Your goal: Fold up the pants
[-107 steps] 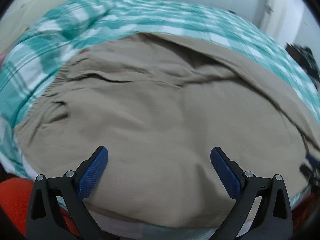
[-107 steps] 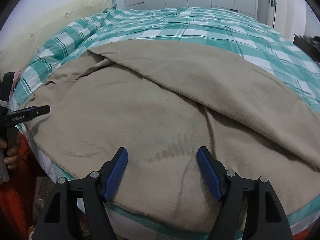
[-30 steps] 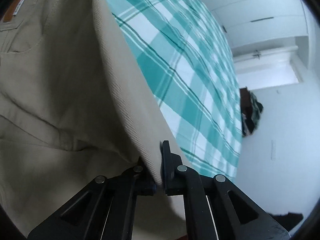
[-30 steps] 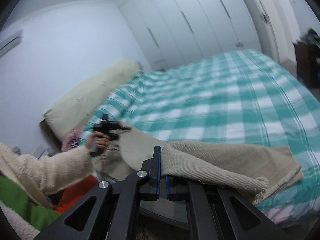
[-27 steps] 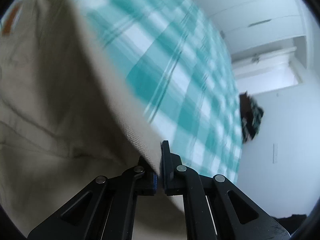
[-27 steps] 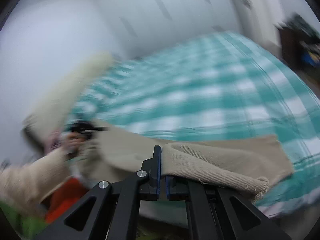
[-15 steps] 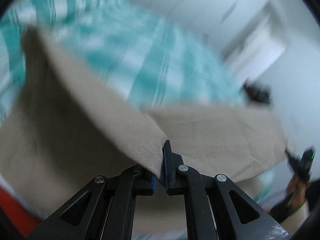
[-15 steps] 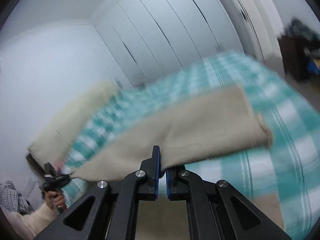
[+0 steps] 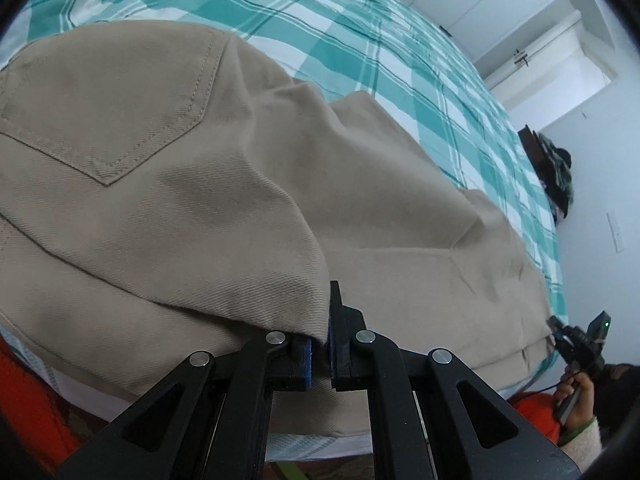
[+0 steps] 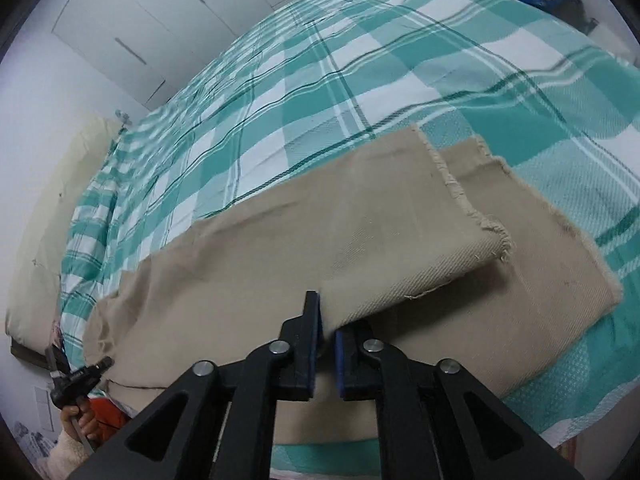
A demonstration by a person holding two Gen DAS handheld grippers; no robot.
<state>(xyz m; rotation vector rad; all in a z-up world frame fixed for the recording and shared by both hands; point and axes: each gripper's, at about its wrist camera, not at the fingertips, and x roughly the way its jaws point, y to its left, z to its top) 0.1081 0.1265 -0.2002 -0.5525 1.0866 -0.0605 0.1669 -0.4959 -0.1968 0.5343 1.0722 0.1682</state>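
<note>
The tan pants [image 9: 200, 184] lie along the near edge of a bed, one leg laid over the other. My left gripper [image 9: 319, 354] is shut on the pants' waist-end edge, near the back pocket [image 9: 104, 104]. My right gripper [image 10: 327, 344] is shut on the edge of the upper leg [image 10: 320, 240] close to its frayed hem [image 10: 472, 204]; the lower leg [image 10: 540, 280] sticks out beyond it. Each gripper shows small in the other's view, the right one [image 9: 576, 336] and the left one [image 10: 80, 376].
The bed has a teal and white checked cover [image 10: 360, 72] and a cream pillow [image 10: 48, 184] at the head. White wardrobe doors [image 10: 160, 8] stand beyond it. A dark pile of clothes [image 9: 554, 176] sits at the far side. The person's orange clothing [image 9: 24, 400] is below the bed edge.
Both grippers have swung the held leg over and down, so it now lies on the other leg. Both stay shut on the cloth.
</note>
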